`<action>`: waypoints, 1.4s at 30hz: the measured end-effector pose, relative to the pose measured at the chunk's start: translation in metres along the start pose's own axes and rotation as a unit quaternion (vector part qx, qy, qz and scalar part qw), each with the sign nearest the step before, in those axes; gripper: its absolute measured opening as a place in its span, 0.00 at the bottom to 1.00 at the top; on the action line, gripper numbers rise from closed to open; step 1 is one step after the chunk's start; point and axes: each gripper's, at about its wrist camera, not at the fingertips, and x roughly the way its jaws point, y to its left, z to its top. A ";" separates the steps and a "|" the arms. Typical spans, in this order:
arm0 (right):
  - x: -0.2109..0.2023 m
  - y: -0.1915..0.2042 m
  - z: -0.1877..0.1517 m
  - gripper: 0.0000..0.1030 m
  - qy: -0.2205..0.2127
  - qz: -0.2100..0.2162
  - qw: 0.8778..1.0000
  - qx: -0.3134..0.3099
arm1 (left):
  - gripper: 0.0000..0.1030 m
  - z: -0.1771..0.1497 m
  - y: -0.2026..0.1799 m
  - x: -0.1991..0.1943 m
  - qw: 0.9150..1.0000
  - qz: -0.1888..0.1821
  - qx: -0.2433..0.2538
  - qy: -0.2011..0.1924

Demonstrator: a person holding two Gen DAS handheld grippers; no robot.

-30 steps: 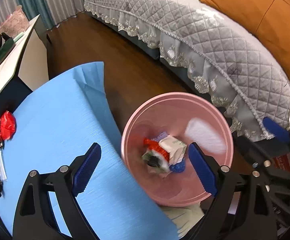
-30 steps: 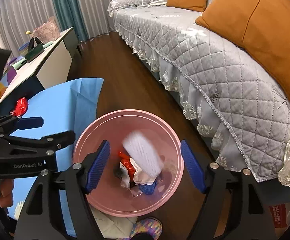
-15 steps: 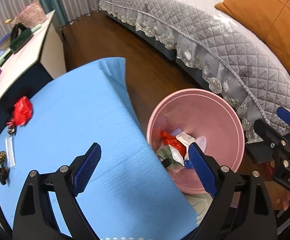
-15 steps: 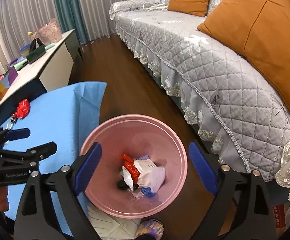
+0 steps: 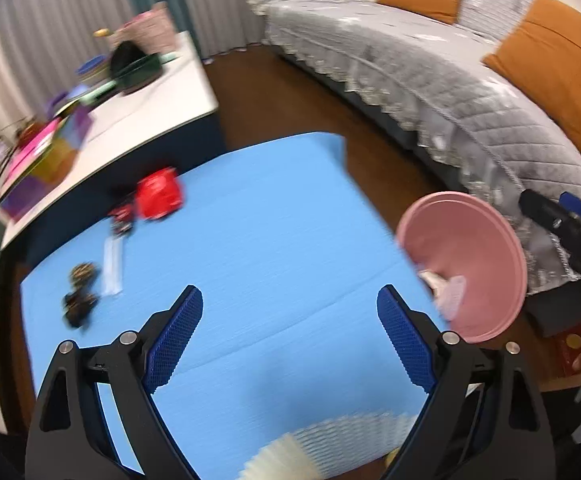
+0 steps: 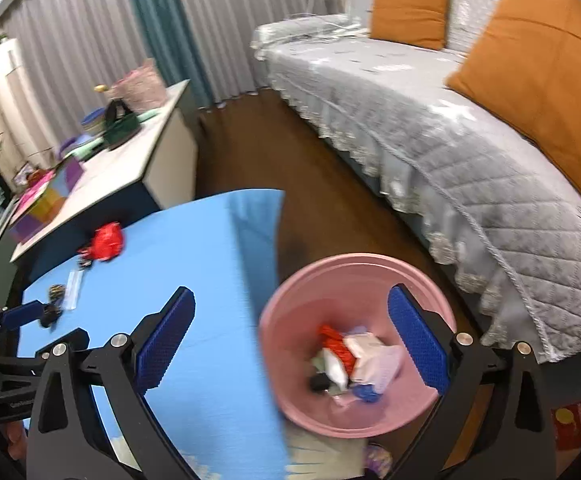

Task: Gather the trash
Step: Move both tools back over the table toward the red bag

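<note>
On the blue table (image 5: pixel 270 240), my left gripper (image 5: pixel 286 320) hangs open and empty. Further left lie a red wrapper (image 5: pixel 158 196), a clear strip (image 5: pixel 113 266) and dark scraps (image 5: pixel 80 292). The pink bin (image 5: pixel 482 260) stands off the table's right edge. My right gripper (image 6: pixel 290 320) hovers over the table edge and the bin (image 6: pixel 330 288), its jaws opening with nothing between them. Mixed trash (image 6: pixel 350 360) lies at the bin's bottom. The red wrapper (image 6: pixel 106 242) also shows far left in the right wrist view.
A white cabinet (image 5: pixel 150 112) loaded with bags and boxes stands behind the table. A grey quilted sofa (image 5: pixel 450 92) with orange cushions (image 6: pixel 530 68) curves along the right, across dark wood floor (image 6: pixel 270 152). A white ribbed sheet (image 5: pixel 330 440) lies at the table's near edge.
A white piece dropped into the bin from between the right jaws, which widened. Both views swung left and up from the bin toward the table; the left gripper now hangs over the cloth.
</note>
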 end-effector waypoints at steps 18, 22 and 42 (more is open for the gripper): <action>0.037 0.193 -0.030 0.93 0.044 0.087 0.983 -0.158 | 0.84 -0.082 0.250 -0.035 0.966 0.147 -0.215 0.004; 0.046 0.226 -0.038 0.93 0.051 0.098 0.976 -0.189 | 0.84 -0.091 0.288 -0.022 0.957 0.165 -0.237 0.016; 0.168 0.282 -0.017 0.93 0.090 0.051 0.964 -0.245 | 0.84 -0.058 0.337 0.115 0.965 0.119 -0.224 0.062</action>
